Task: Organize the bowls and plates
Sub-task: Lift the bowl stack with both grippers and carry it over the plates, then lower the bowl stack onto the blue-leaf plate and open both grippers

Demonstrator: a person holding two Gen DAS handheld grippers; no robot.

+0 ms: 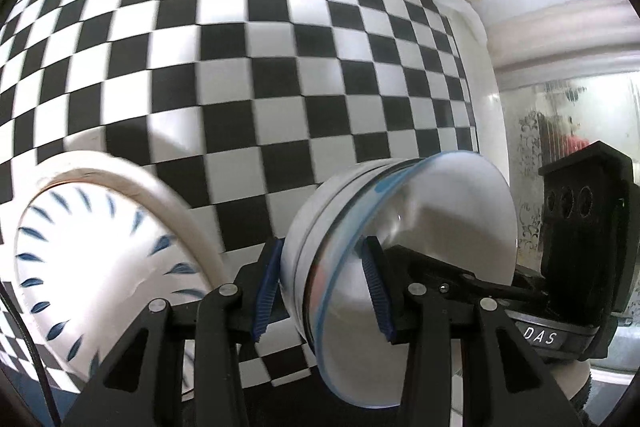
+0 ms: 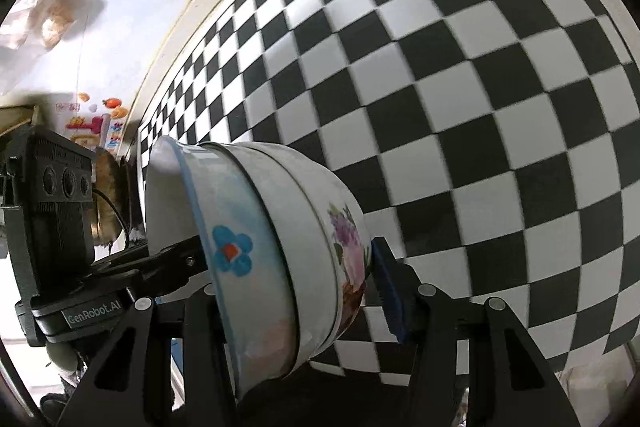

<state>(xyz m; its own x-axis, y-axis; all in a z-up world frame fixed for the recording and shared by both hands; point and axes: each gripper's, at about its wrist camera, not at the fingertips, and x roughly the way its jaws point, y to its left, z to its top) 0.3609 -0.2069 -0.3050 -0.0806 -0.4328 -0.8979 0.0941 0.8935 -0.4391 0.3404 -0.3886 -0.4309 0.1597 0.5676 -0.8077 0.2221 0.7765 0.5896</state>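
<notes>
**Nested bowls gripped from both sides above the checkered tabletop**

Nearest in both wrist views is a stack of nested bowls, tipped on its side and carried between the two tools. The left hand-held gripper straddles the rims, one blue pad against the outer white wall and the other inside the blue-rimmed bowl, so it appears clamped on the stack's edge. The right hand-held gripper also straddles the stack: its one visible blue pad sits just beside the floral bowl, the other finger is hidden behind the bowls, and whether it is pinching cannot be told.

These look like glazed ceramic: stiff, fairly heavy as a stack, slick and breakable. The loose nesting means an inner bowl could slide out while tilted. The rim wall is probably the best hold, with the stack levelled before setting down.

Farther left, a white plate with blue dashes lies on the checkered tabletop, near the stack.
</notes>
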